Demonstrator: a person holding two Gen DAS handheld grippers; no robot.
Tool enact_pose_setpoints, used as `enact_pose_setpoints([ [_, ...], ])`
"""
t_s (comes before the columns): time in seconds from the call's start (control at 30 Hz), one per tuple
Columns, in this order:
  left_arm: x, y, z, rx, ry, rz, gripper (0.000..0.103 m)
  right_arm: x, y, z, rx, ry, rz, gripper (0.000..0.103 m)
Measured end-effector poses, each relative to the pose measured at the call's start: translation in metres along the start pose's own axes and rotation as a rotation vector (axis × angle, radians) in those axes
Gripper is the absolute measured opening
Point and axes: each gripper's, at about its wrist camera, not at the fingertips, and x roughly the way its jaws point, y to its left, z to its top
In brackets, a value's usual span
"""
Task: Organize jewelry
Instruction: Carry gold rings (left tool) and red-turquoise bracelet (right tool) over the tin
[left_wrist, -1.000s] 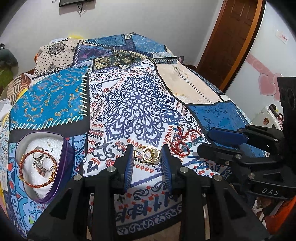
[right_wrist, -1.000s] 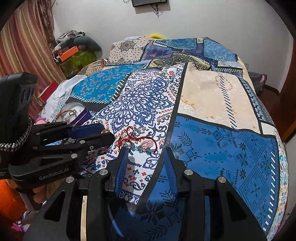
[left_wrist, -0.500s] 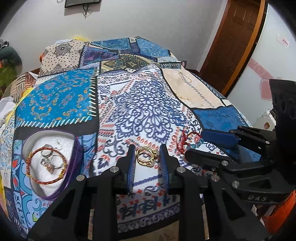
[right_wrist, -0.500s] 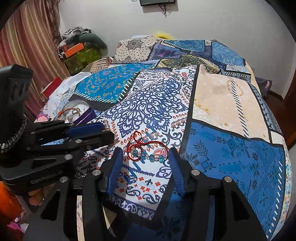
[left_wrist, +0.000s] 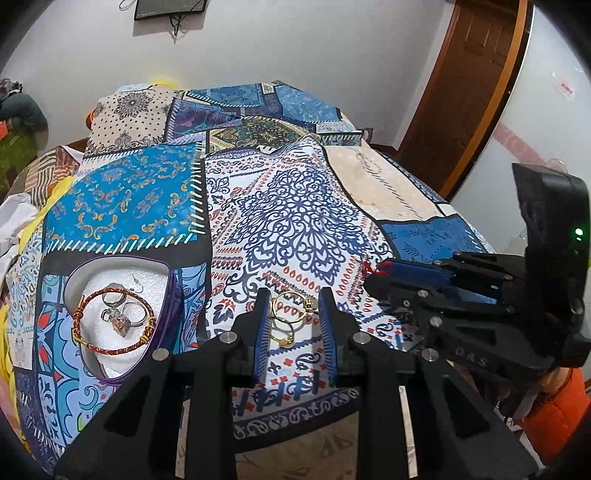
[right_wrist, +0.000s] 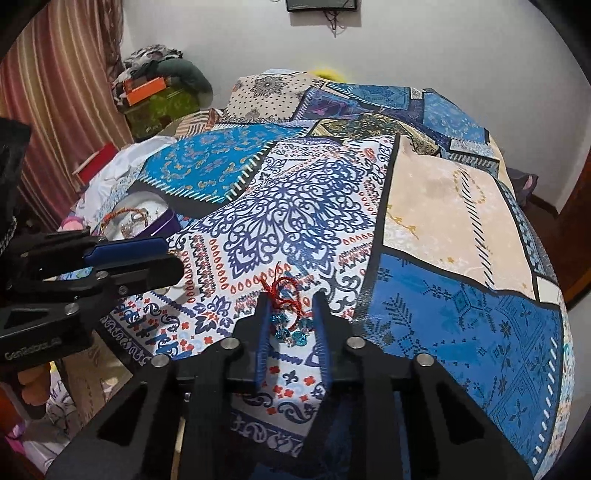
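Gold rings (left_wrist: 290, 319) lie on the patterned bedspread between the fingers of my left gripper (left_wrist: 291, 314); its jaws stand partly closed around them, touching or nearly so. A red cord bracelet with blue beads (right_wrist: 290, 317) sits between the fingers of my right gripper (right_wrist: 290, 314), whose jaws have narrowed onto it. A purple-rimmed jewelry box (left_wrist: 74, 269) with white lining holds a red-and-gold bangle (left_wrist: 110, 321) and silver rings (left_wrist: 120, 314), left of the left gripper. The box also shows in the right wrist view (right_wrist: 147, 218).
The patchwork bedspread (left_wrist: 295, 206) covers the whole bed; its front edge hangs just below both grippers. A wooden door (left_wrist: 469, 85) stands at the right. Clothes and boxes (right_wrist: 155, 92) pile by the striped curtain (right_wrist: 55, 103) at the left.
Both grippers moved forward and down over their items. The left jaws narrowed around the gold rings; the right jaws narrowed around the red beaded bracelet.
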Motion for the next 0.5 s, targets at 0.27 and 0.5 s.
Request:
enact_pose_setpoints([
  [0.27,-0.014,-0.007,0.005,0.013,-0.026,-0.007,0.025,-0.01,-0.003,0.0,0.039,-0.022,0.017,0.007],
  [0.5,-0.033,-0.012,0.012,0.018,-0.07,-0.003,0.025,-0.022,-0.002,0.003,0.055,-0.052,0.015,0.007],
])
